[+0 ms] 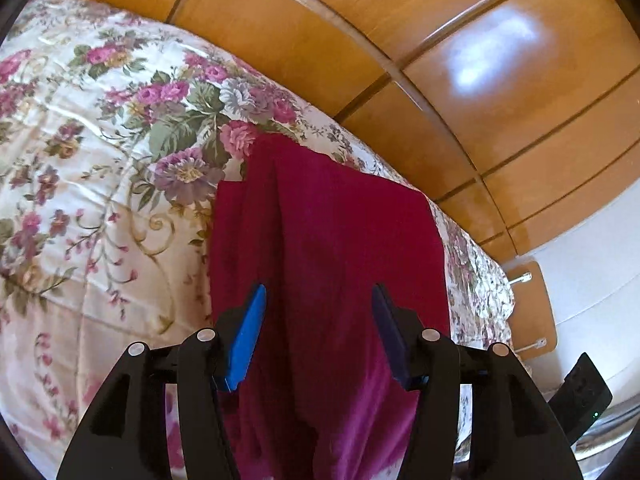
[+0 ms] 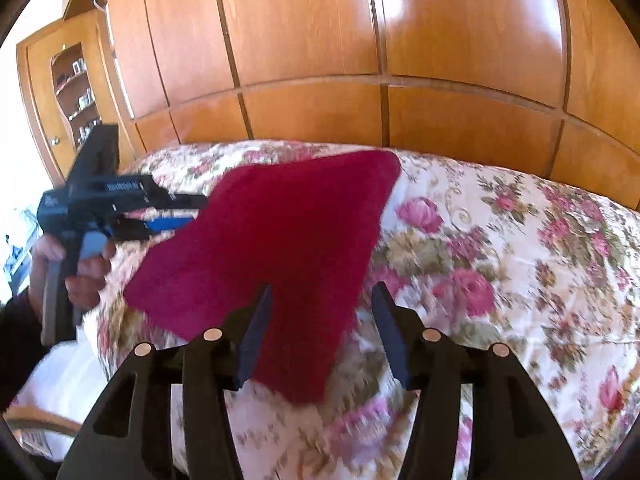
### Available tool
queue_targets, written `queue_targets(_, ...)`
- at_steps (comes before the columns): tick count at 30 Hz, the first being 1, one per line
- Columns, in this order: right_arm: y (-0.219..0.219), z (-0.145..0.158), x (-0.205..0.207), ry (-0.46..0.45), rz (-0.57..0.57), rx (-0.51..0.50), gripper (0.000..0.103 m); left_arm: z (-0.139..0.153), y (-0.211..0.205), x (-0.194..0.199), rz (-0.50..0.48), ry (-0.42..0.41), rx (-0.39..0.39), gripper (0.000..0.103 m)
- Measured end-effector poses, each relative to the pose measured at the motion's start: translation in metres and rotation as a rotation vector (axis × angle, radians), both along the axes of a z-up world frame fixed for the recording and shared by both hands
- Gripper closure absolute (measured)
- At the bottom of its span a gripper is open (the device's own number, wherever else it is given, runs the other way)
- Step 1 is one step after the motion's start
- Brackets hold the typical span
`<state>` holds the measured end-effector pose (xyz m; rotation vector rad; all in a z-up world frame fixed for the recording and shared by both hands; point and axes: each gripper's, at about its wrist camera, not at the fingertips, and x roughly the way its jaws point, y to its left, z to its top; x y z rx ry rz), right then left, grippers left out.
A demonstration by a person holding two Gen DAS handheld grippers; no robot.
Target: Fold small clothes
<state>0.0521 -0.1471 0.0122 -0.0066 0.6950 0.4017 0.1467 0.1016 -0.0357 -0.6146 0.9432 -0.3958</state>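
Note:
A dark red cloth [image 1: 328,264] lies folded on the floral bedspread [image 1: 100,200], near the bed's edge. My left gripper [image 1: 319,300] is open, its blue fingers [image 1: 248,340] spread over the cloth's near part, holding nothing. In the right wrist view the same cloth [image 2: 272,248] lies flat as a rough rectangle. My right gripper [image 2: 322,300] is open above the cloth's near corner and is empty. The left gripper [image 2: 120,208] also shows there at the left, held by a hand, its fingers at the cloth's left edge.
A wooden wardrobe [image 2: 320,60] rises just behind the bed. A wooden shelf cabinet [image 2: 68,92] stands at the far left. A wooden nightstand [image 1: 532,312] and a white wall sit beyond the bed's edge. Open bedspread [image 2: 520,260] stretches right of the cloth.

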Motion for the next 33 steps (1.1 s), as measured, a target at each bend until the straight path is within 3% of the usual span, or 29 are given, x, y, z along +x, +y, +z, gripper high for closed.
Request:
queue_targets(1,0.002,0.0,0.005,0.002,0.0,0.008,0.05,-0.003,0.001,0.004,0.01,0.011,-0.002,0.053)
queue_targets(2,0.008,-0.002,0.013,0.003,-0.001,0.018,0.05,-0.005,0.001,0.006,0.01,0.017,-0.003,0.075)
queue_targets(3,0.01,-0.003,0.017,0.003,-0.001,0.019,0.05,-0.005,0.001,0.007,0.007,0.016,-0.003,0.086)
queue_targets(6,0.024,-0.014,0.033,0.026,-0.002,0.021,0.05,0.004,0.001,-0.004,0.023,-0.058,0.019,0.093)
queue_targets(9,0.044,-0.032,0.031,0.024,0.004,-0.012,0.048,0.013,-0.001,-0.02,0.058,-0.127,0.123,0.094)
queue_targets(11,0.059,-0.047,0.025,-0.005,-0.01,-0.068,0.048,0.001,-0.002,-0.02,0.087,-0.096,0.22,0.094)
queue_targets(14,0.072,-0.056,0.02,-0.057,-0.025,-0.124,0.047,-0.02,-0.005,-0.011,0.087,-0.048,0.273,0.088)
queue_targets(16,0.072,-0.053,0.023,-0.045,-0.021,-0.132,0.047,-0.013,-0.003,-0.012,0.093,-0.049,0.248,0.079)
queue_targets(18,0.059,-0.046,0.028,0.002,0.006,-0.075,0.034,-0.007,0.003,-0.014,0.098,-0.035,0.23,0.049)
queue_targets(19,0.053,-0.044,0.031,0.019,0.013,-0.051,0.027,-0.004,0.007,-0.017,0.087,-0.043,0.194,0.046)
queue_targets(20,0.042,-0.04,0.035,0.048,0.012,-0.005,0.018,-0.002,0.007,-0.018,0.065,-0.051,0.16,0.046)
queue_targets(26,-0.027,-0.04,0.072,0.227,-0.049,0.364,0.012,-0.004,-0.005,-0.018,-0.031,-0.052,0.137,0.046)
queue_targets(28,-0.037,-0.051,0.088,0.278,-0.054,0.416,0.012,-0.012,-0.008,-0.016,-0.041,-0.039,0.149,0.046)
queue_targets(33,-0.033,-0.077,0.122,0.39,0.03,0.516,0.017,-0.037,0.003,-0.008,-0.074,-0.013,0.028,0.046)
